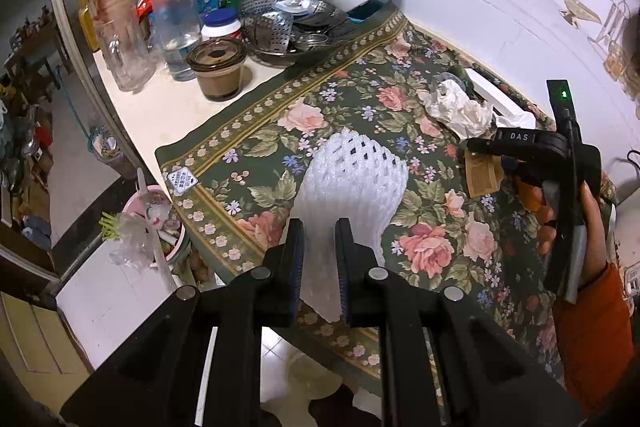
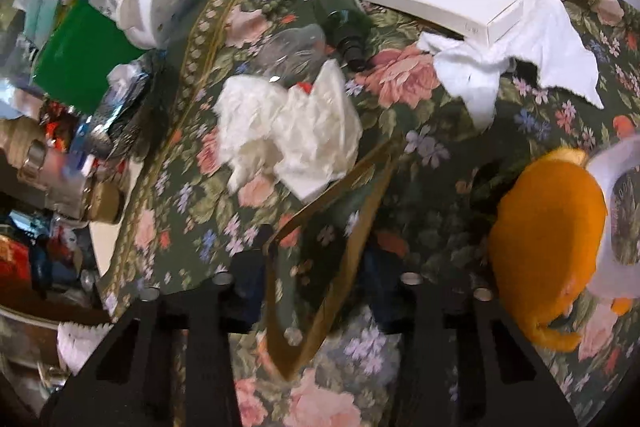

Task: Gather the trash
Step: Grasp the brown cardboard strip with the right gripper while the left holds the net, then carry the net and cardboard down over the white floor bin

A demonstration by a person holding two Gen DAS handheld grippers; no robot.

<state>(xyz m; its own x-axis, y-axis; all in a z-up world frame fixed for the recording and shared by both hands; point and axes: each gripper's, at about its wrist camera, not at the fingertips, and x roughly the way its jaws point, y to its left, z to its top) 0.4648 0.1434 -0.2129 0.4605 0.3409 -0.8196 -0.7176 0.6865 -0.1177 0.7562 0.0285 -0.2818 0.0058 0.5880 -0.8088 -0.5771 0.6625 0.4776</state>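
White foam net [image 1: 352,183] is already in hand: the left gripper [image 1: 320,267] is clenched on its lower end, the mesh sleeve standing up between the pads above the floral cloth [image 1: 360,99]. That's one piece of trash secured, though not yet dropped anywhere.

Over to the right gripper [image 2: 316,291]: its fingers straddle a brown card tag [image 2: 320,247] lying on the cloth, the tag between the pads. The picture is blurred, so I can't say for sure the pads are pressing; it looks like a grab in progress, not a settled hold.

Plenty left, by my reckoning. A crumpled tissue [image 2: 288,123] sits just beyond the tag, a white rag [image 2: 520,67] lies draped against a flat white box [image 2: 436,3], a dark green bottle [image 2: 344,27] rests on its side near the tissue, and orange peel [image 2: 548,223] lies to the right with something white touching it.

A pink bin [image 1: 160,227] stuffed with scraps sits off the surface's edge in the left view, the likely drop spot. Early days: one item held, one being taken, the rest waiting.
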